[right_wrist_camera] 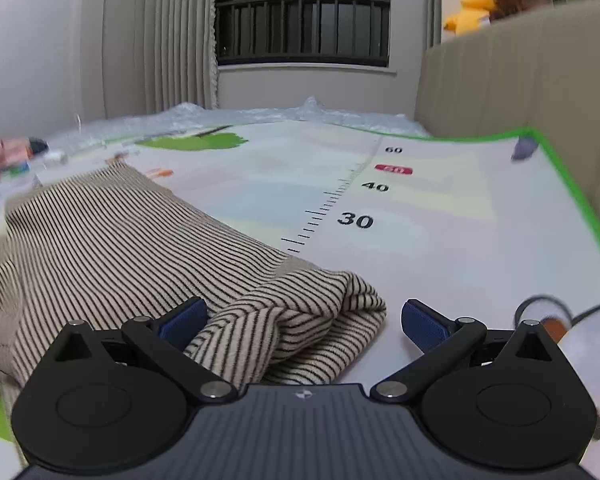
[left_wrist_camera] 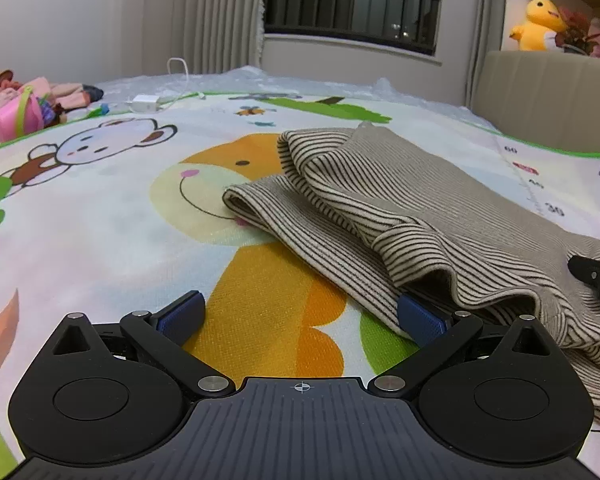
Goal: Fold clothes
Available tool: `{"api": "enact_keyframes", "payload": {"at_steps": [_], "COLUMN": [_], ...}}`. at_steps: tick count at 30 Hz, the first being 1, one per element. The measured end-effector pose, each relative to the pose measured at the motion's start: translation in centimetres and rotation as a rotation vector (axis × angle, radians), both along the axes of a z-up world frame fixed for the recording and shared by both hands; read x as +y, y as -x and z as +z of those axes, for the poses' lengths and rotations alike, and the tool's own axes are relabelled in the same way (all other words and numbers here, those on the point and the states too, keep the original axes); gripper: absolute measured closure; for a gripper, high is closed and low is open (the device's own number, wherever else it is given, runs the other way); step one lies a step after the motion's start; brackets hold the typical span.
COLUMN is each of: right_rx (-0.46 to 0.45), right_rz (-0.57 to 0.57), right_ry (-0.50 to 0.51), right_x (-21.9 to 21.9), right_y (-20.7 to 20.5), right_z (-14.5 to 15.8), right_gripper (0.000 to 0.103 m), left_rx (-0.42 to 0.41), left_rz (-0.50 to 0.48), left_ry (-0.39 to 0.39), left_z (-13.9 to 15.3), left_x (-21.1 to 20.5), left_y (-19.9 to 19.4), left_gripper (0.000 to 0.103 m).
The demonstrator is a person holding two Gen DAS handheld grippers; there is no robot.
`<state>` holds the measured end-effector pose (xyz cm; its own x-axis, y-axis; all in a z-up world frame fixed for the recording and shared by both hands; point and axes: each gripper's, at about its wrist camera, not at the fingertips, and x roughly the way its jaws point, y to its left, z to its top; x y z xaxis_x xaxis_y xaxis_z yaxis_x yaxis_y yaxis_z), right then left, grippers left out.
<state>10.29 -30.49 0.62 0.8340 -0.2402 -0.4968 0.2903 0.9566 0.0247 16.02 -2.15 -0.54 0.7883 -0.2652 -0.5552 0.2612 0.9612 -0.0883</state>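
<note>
On the cartoon play mat [left_wrist_camera: 100, 216], far left in the left wrist view, a heap of pink clothes [left_wrist_camera: 16, 100] sits at the mat's edge, w/ a white charger [left_wrist_camera: 146, 103] & its cable just beside it. Left gripper [left_wrist_camera: 300, 316] hangs low over the mat, jaws wide apart, nothing between them; the left blue pad [left_wrist_camera: 182, 316] is over bare mat, the right pad [left_wrist_camera: 420, 320] is tucked right up against the hem of the striped beige garment [left_wrist_camera: 400, 200]. That garment lies rumpled on the mat's right half, folds bunched, sleeve end pointing toward the giraffe print. At far right a black fingertip of the other gripper pokes in, resting on the fabric. Yellow plush toy [left_wrist_camera: 538, 24] up on the shelf, top right.

Right wrist view now: the garment [right_wrist_camera: 112, 232] spreads left to center, a bunched sleeve sitting betw. the pads. Right gripper [right_wrist_camera: 304, 320] also spread wide, not clamped; left pad [right_wrist_camera: 184, 320] touching the cloth, right pad [right_wrist_camera: 424, 326] over bare mat [right_wrist_camera: 440, 216]. Ruler print w/ 30, 40, 60 runs past, green border & beige headboard [right_wrist_camera: 500, 80] at right.
</note>
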Motion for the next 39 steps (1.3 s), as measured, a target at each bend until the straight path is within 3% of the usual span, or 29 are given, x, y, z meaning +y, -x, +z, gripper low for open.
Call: {"api": "enact_keyframes", "payload": {"at_steps": [5, 17, 21, 25, 29, 39], "right_rx": [-0.015, -0.044, -0.023, -0.076, -0.113, -0.097], "right_rz": [0.02, -0.01, -0.002, 0.017, 0.011, 0.016], "right_ry": [-0.063, -0.193, -0.193, -0.246, -0.273, -0.285], "right_x": [-0.6, -1.2, -1.1, -1.7, -1.9, -1.8], "right_y": [0.9, 4.4, 3.9, 4.9, 5.6, 5.1], "right_z": [-0.1, 0.0, 0.0, -0.2, -0.4, -0.4], "right_gripper": [0.0, 0.0, 0.0, 0.0, 0.0, 0.0], "left_rx": [0.0, -0.006, 0.004, 0.001, -0.011, 0.008], "left_rz": [-0.001, 0.006, 0.0, -0.006, -0.026, -0.038], "left_ry": [0.031, -0.046, -0.011, 0.017, 0.094, 0.133], "left_z": [0.0, 0.2, 0.2, 0.2, 0.1, 0.2], "left_x": [0.4, -0.5, 0.1, 0.5, 1.7, 2.1], "left_y": [0.0, -0.1, -0.2, -0.1, 0.2, 0.0], "left_gripper": [0.0, 0.0, 0.0, 0.0, 0.0, 0.0]}}
